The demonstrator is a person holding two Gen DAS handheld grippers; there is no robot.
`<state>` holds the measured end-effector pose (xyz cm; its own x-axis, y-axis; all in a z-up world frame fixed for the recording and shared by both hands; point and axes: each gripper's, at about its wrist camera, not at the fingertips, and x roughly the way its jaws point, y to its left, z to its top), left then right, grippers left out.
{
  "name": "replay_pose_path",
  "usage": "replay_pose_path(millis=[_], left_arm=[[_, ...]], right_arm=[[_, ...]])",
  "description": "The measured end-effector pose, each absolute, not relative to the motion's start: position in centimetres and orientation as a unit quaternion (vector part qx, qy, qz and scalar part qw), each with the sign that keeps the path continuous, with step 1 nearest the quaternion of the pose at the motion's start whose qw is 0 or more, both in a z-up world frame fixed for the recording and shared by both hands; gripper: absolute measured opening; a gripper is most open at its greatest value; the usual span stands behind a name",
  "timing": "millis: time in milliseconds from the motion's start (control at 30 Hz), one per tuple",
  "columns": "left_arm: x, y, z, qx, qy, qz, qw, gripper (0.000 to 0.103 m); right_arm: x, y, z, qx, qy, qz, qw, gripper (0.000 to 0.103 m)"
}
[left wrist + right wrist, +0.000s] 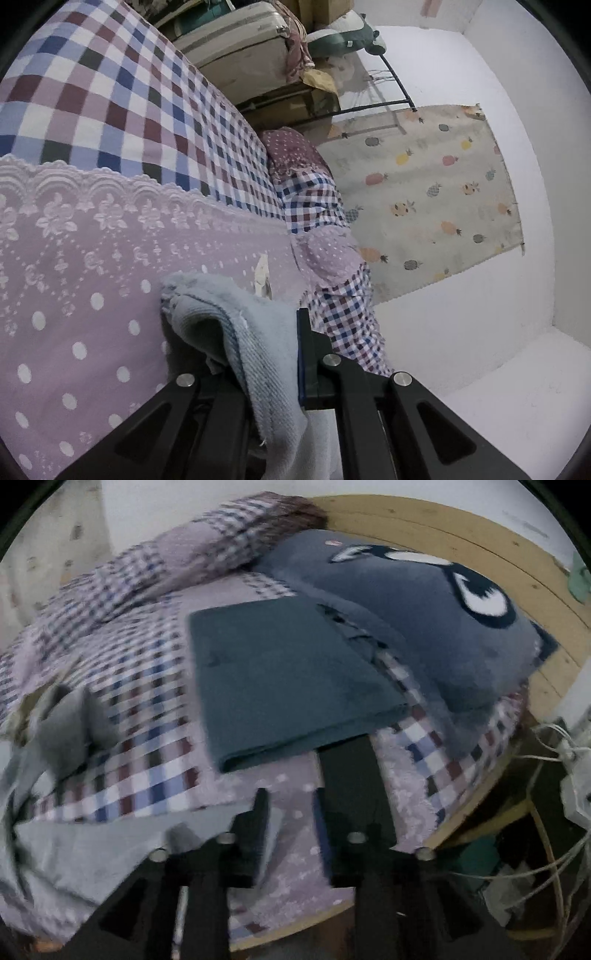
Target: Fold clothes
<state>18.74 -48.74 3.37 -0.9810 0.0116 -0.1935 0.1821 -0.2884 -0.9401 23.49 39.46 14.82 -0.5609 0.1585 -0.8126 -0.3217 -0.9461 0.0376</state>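
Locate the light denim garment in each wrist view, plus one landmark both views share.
Left wrist: light denim garment at bottom centre, draped between the left gripper fingers, which are shut on it.
Right wrist: probably the pale grey-blue cloth at lower left; blur prevents certainty. The right gripper is open.
Shared landmark: checked bedspread.
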Motion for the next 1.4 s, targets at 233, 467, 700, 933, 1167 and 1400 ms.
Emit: replay_pose_path(millis=[233, 467, 700, 933, 1167, 1400], left_arm=[[19.7, -47.7, 3.0, 0.088, 0.574, -0.809, 0.089, 0.001], [20.7, -46.9, 2.4, 0.096, 0.576, -0.805, 0.105, 0.001], [20.7, -46.0, 3.0, 0.127, 0.545, -0.821, 0.109, 0.001], [21.2, -45.7, 2.2, 0.145, 0.546, -0.815, 0.128, 0.001], [21.0, -45.4, 3.0, 0.147, 0.520, -0.830, 0.141, 0.001], [21.0, -45.7, 3.0, 0.134, 0.536, -0.821, 0.143, 0.001]], right_arm=[[24.4, 32.2, 13.4, -0.482, -0.005, 0.875, -0.036, 0.058], [21.4, 29.0, 8.5, -0.507, -0.060, 0.857, -0.067, 0.058], [19.6, 29.5, 6.7, -0.506, -0.050, 0.860, -0.046, 0.057], [22.0, 28.4, 7.4, -0.484, -0.034, 0.873, -0.047, 0.020], [26.9, 28.6, 16.1, -0.407, 0.016, 0.908, -0.094, 0.017], [29.3, 31.4, 27.8, -0.310, 0.131, 0.932, -0.138, 0.015]])
